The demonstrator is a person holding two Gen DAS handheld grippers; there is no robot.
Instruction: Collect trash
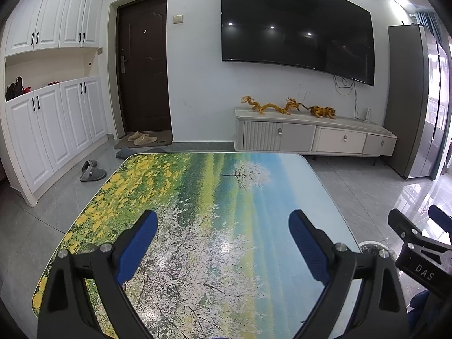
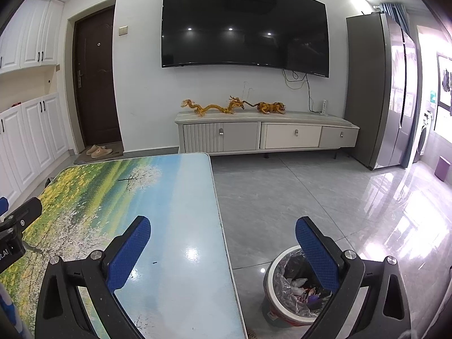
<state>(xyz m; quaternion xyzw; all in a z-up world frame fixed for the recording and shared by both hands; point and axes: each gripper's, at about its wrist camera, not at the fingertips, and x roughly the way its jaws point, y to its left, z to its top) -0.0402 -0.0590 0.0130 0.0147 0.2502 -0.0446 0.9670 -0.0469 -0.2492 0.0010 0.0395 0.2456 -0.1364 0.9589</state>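
Holding both grippers, left point(image 1: 223, 236) and right point(image 2: 223, 243), fingers apart and empty; surface point(image 2: 175, 197) ahead shows no litter. Trash sits in the bin point(image 2: 275, 268) below your right fingers; collection looks finished.

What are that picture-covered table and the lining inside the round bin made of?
The landscape-printed tabletop looks like a glossy, hard, glass-like or laminated surface: it mirrors the ceiling lights. The round bin's crinkled lining looks like thin translucent plastic film, wrinkled and shiny.

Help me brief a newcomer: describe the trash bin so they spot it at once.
Find the landscape-printed table; on the grey floor tiles by its right edge stands the trash bin. It is round, white-rimmed, lined with a clear bag holding crumpled scraps, unlike the plain lilac bin farther off.
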